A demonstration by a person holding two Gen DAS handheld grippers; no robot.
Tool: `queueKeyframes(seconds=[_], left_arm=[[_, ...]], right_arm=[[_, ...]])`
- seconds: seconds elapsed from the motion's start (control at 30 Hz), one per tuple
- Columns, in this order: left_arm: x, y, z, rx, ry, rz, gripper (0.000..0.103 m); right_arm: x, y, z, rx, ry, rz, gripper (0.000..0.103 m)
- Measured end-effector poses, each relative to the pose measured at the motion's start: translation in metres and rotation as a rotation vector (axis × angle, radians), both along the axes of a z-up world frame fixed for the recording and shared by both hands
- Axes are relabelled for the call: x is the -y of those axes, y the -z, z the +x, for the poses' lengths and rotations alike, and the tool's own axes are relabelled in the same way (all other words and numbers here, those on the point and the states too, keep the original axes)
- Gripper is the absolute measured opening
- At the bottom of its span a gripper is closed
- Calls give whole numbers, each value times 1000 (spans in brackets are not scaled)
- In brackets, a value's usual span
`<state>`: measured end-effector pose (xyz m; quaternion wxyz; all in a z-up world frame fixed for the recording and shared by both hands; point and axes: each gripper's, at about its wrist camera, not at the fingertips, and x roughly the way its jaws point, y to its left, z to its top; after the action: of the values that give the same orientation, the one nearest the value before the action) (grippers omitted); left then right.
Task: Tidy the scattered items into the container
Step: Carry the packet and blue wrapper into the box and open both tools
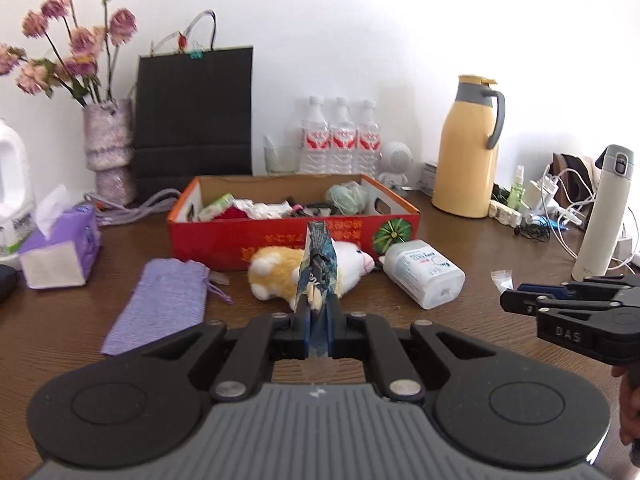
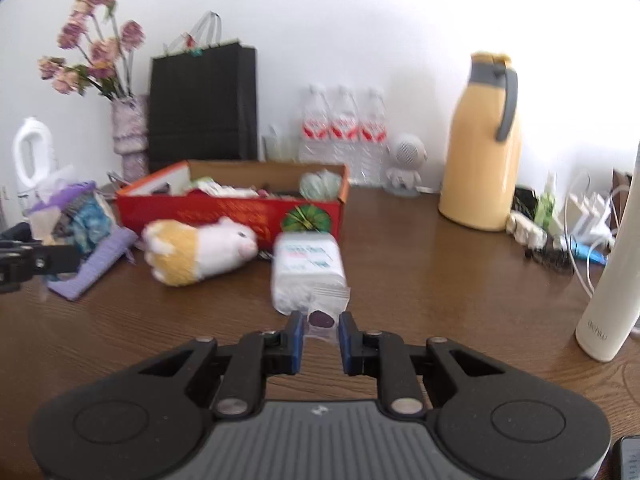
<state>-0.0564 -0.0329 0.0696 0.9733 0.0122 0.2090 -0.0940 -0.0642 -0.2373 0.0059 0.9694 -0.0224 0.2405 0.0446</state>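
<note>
My left gripper [image 1: 319,312] is shut on a blue patterned packet [image 1: 318,264], held upright above the table in front of the red cardboard box [image 1: 280,240]. The box holds several items. A yellow-and-white plush toy [image 1: 280,272] and a white plastic bottle [image 1: 424,272] lie in front of the box. My right gripper [image 2: 320,326] is open, its fingers on either side of a small clear-wrapped dark candy [image 2: 322,318] on the table. It also shows in the left wrist view [image 1: 520,300], near the wrapper [image 1: 502,280]. A purple pouch [image 1: 164,304] lies to the left.
A purple tissue box [image 1: 60,248], flower vase [image 1: 108,152], black paper bag [image 1: 196,116], water bottles [image 1: 340,140], yellow thermos jug [image 1: 468,152], white flask [image 1: 604,216] and cables [image 1: 552,208] ring the wooden table [image 1: 460,340].
</note>
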Motion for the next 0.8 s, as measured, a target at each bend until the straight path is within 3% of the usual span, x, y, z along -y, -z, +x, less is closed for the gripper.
queueKeyframes(seconds=[0.2,0.4,0.63,0.8], left_arm=[[-2,-5,-41,106,-72,83,8],[-9,-14,-48,138,-81,57,8],[-25,-51,9,202,-77,14,8],[-41,-91,98,182,-68,-28,8]], right_arm=[[-32,-27,-36,138,-47,-23,17],[-42,-44,-45,196,-60,-7,17],[-35,-75,-4,255,-62,14,17],[-22,-119,62,296,-80,49,17]])
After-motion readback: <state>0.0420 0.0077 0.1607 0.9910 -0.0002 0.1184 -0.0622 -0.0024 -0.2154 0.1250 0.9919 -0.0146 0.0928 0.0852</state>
